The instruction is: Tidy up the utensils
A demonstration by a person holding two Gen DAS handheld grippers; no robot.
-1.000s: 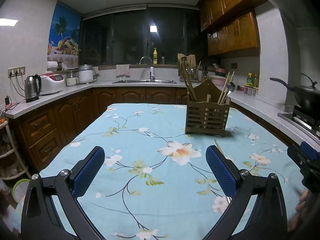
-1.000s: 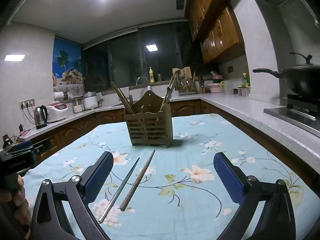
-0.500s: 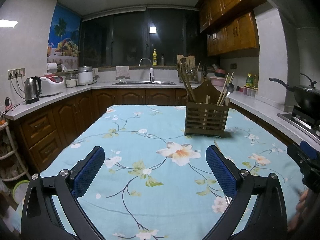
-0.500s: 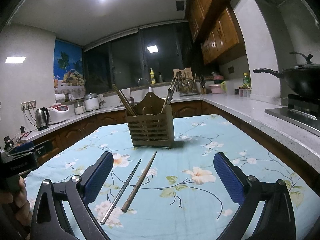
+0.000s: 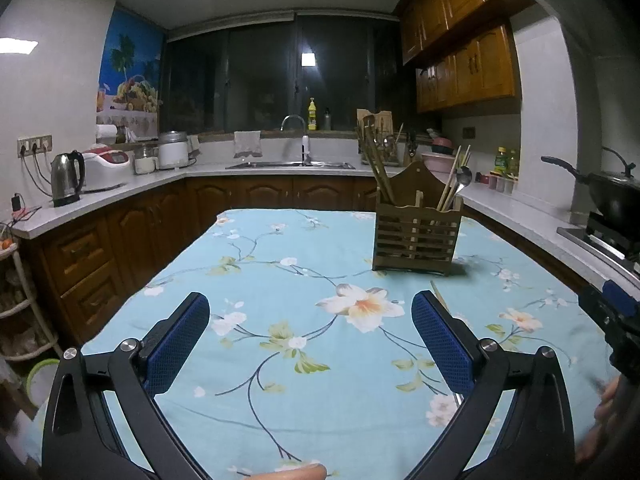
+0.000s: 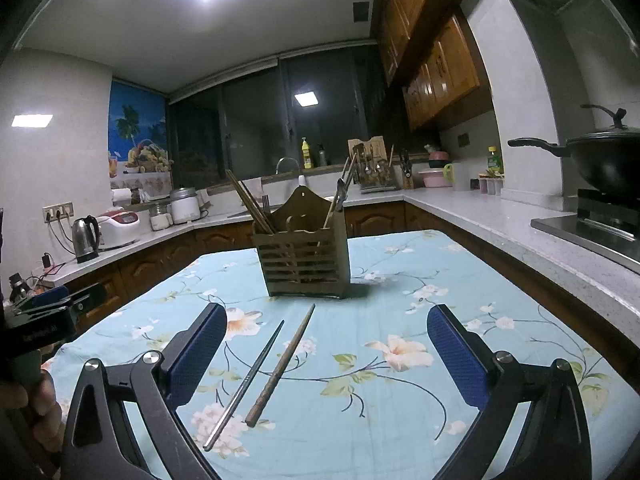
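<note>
The left gripper (image 5: 310, 330) hovers low over the table (image 5: 280, 264), its blue pads (image 5: 178, 342) spread wide with nothing between them. Ahead and to the right stands a slatted wooden holder (image 5: 414, 236) on the floral cloth, with chopsticks (image 5: 380, 168) leaning out of its left side and a spoon (image 5: 463, 176) and more sticks on its right. A chopstick (image 5: 438, 298) lies on the cloth just before the holder, partly hidden behind the right pad. At the far right edge, part of the right gripper (image 5: 616, 320) shows, with fingers (image 5: 606, 404) of a hand below it.

Two chopsticks (image 6: 264, 372) lie before slatted holder (image 6: 304, 264).
</note>
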